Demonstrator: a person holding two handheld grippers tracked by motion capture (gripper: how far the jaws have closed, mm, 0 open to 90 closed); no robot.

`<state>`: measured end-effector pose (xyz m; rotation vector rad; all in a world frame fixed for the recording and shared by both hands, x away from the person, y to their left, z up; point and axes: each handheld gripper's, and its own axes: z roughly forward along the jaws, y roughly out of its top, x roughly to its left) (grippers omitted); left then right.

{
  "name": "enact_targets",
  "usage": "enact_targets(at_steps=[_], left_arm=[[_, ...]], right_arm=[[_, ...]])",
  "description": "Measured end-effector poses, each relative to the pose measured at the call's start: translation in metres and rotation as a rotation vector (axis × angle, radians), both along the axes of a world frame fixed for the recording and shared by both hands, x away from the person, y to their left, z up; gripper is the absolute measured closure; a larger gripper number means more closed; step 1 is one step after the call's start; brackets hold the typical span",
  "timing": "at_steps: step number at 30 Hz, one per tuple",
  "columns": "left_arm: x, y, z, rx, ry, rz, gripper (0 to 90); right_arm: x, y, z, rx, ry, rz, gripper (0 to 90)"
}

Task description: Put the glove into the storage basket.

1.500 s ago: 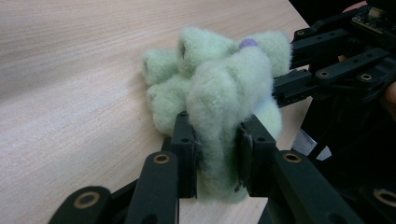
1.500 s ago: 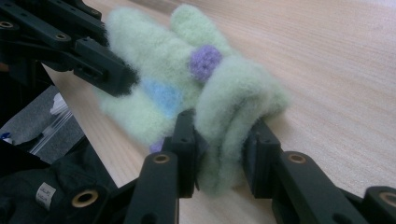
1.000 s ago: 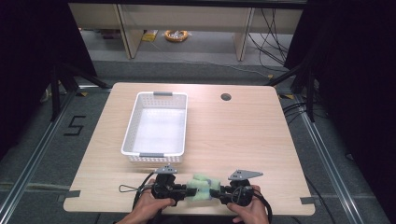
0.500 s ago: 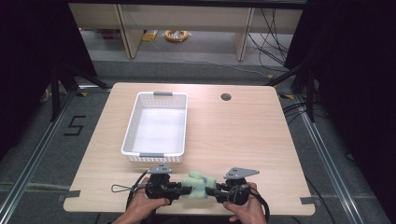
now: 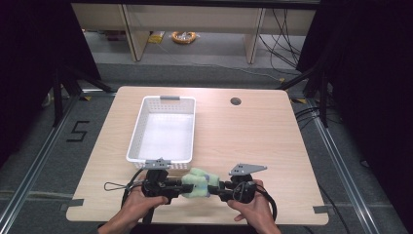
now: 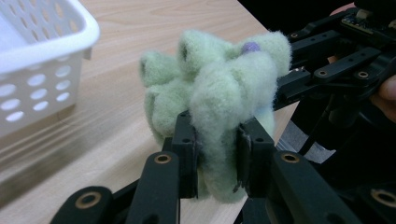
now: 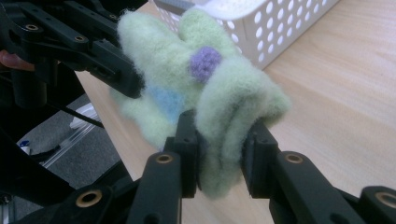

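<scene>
Fuzzy pale-green fleece cloth [image 6: 219,107], perforated glossy white plastic basket [image 5: 163,129], matt light wood-grain table [image 5: 253,131]

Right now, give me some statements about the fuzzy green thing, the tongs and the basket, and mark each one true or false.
1. Both tongs grip the fuzzy green cloth at once. True: the left tongs and the right tongs each pinch a fold of it.
2. The cloth lies inside the white basket. False: it is held near the table's front edge, outside the basket.
3. The cloth has a purple dot. True.
4. The basket holds several toys. False: its inside looks empty.
5. The basket sits on the wooden table. True.
</scene>
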<state>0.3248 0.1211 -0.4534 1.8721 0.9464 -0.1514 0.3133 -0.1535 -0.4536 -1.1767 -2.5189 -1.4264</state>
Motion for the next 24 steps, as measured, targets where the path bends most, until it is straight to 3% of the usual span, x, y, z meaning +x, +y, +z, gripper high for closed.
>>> enact_targets(at_steps=[2, 3, 6, 9, 10, 12, 18, 24], left_arm=[[0.002, 0.002, 0.004, 0.014, -0.011, -0.005, 72.0], [0.003, 0.002, 0.006, 0.015, -0.014, -0.002, 72.0], [0.007, 0.004, 0.012, 0.017, -0.012, 0.004, 71.9], [0.012, 0.006, 0.018, 0.014, -0.015, 0.007, 72.0], [0.014, 0.007, 0.02, 0.013, -0.013, 0.006, 71.9], [0.019, 0.01, 0.025, 0.017, -0.009, 0.015, 71.9], [0.029, 0.014, 0.042, 0.034, -0.037, 0.035, 71.8], [0.035, 0.021, 0.058, 0.044, -0.071, 0.042, 71.8]], right_arm=[[0.0, 0.003, 0.005, 0.012, 0.016, -0.005, 71.5], [0.003, 0.003, 0.007, -0.002, -0.012, -0.004, 71.5], [0.008, 0.005, 0.011, 0.0, -0.026, 0.003, 71.5], [0.014, 0.008, 0.018, -0.004, -0.026, 0.001, 71.5], [0.015, 0.01, 0.021, 0.003, 0.004, -0.003, 71.4], [0.02, 0.012, 0.026, 0.005, -0.002, 0.001, 71.4], [0.033, 0.017, 0.043, -0.001, -0.034, 0.016, 71.4], [0.041, 0.023, 0.06, -0.001, -0.031, 0.019, 71.4]])
